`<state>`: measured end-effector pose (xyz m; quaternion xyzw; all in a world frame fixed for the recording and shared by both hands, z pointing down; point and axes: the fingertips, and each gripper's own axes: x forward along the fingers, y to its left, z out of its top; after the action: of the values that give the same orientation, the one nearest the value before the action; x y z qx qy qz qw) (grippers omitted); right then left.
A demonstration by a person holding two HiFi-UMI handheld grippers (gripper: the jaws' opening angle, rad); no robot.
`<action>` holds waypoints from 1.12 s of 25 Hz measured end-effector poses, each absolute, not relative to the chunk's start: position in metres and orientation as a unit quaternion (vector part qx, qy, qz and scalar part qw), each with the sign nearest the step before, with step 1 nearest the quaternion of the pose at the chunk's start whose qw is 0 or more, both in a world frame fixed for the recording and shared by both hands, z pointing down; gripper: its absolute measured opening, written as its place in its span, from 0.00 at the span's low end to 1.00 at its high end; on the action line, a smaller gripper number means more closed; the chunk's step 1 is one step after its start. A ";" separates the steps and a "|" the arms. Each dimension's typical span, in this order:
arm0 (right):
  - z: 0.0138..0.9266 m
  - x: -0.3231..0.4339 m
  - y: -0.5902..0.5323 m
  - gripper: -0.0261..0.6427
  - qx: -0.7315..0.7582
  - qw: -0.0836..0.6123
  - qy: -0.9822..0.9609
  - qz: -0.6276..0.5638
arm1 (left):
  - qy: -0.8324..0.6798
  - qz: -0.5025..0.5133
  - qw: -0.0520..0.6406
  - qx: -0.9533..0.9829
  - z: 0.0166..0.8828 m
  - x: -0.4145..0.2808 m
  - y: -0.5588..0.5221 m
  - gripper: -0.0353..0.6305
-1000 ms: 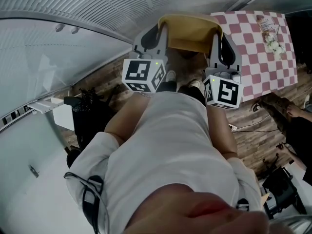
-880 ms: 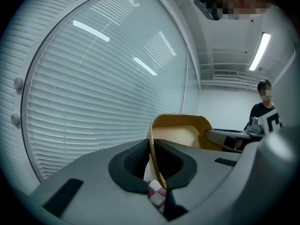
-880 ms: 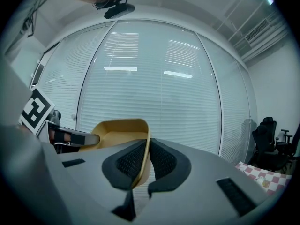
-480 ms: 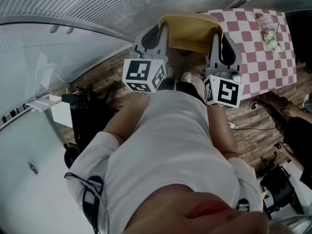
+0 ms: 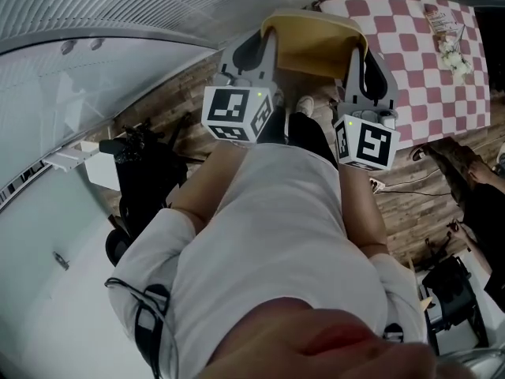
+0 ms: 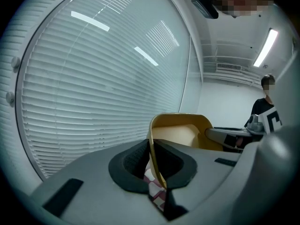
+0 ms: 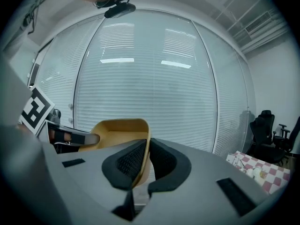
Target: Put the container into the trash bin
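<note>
A tan, open-topped container (image 5: 312, 42) hangs in front of the person, above the wood floor, held between both grippers. My left gripper (image 5: 264, 50) is shut on its left wall, and in the left gripper view the thin rim (image 6: 157, 149) is pinched between the dark pads. My right gripper (image 5: 359, 54) is shut on the right wall, with the wall (image 7: 143, 149) clamped between its pads. Each gripper view shows the container's hollow inside (image 7: 115, 135) and the other gripper across it (image 6: 225, 137).
A red-and-white checkered table (image 5: 426, 61) with small white items (image 5: 450, 50) stands at the right. Black equipment (image 5: 146, 172) sits on the floor at the left. A glass wall with blinds (image 7: 150, 78) lies ahead. A person (image 6: 262, 107) and an office chair (image 7: 265, 125) are off to the side.
Both grippers and the container have shifted slightly toward the top of the head view, grip unchanged. The checkered table now sits farther to the right.
</note>
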<state>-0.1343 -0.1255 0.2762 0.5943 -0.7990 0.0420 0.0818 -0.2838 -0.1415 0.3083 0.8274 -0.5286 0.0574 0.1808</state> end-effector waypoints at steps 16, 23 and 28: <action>0.411 -0.106 -0.139 0.11 0.602 0.112 -0.781 0.122 | -0.511 0.142 0.210 0.821 0.436 -0.256 -0.157 0.12; 0.471 -0.113 -0.140 0.11 0.600 0.127 -0.776 0.148 | -0.510 0.168 0.227 0.812 0.495 -0.263 -0.157 0.12; 0.533 -0.109 -0.146 0.11 0.602 0.136 -0.768 0.173 | -0.502 0.191 0.242 0.808 0.551 -0.260 -0.166 0.12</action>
<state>-0.1089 -0.1462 0.5326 0.6020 -0.7676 0.1731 0.1357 -0.2600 -0.1656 0.5512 0.8078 -0.5023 0.1909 0.2423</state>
